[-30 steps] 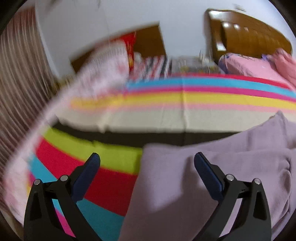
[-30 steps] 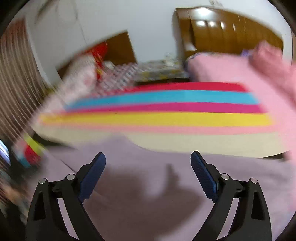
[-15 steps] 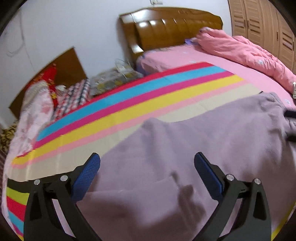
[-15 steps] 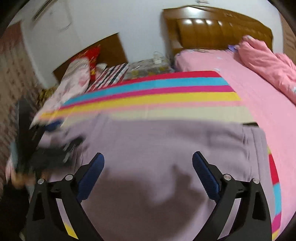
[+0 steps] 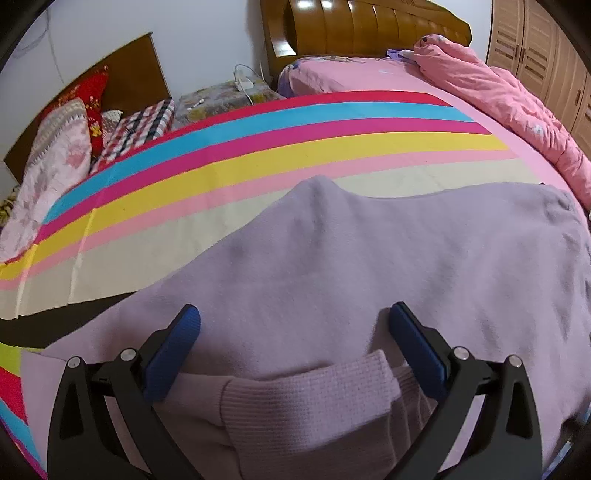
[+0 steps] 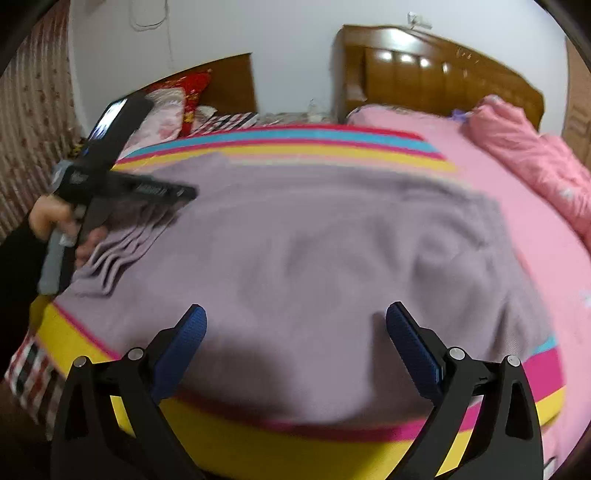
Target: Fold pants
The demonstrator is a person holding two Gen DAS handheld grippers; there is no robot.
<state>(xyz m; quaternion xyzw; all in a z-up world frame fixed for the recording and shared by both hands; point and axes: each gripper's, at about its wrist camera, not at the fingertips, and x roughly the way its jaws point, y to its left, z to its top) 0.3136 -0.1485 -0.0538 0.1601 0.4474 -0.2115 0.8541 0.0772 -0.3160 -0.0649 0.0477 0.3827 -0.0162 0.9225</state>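
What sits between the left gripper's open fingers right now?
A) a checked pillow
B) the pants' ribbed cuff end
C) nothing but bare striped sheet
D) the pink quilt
B: in the left wrist view the left gripper is open over the lilac pants, and the ribbed cuff lies between its fingers; the pink quilt and the checked pillow lie far off.

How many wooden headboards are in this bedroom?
2: the tall glossy headboard behind the pink bed, and a lower dark headboard at left behind the red pillow. Others may be out of view.
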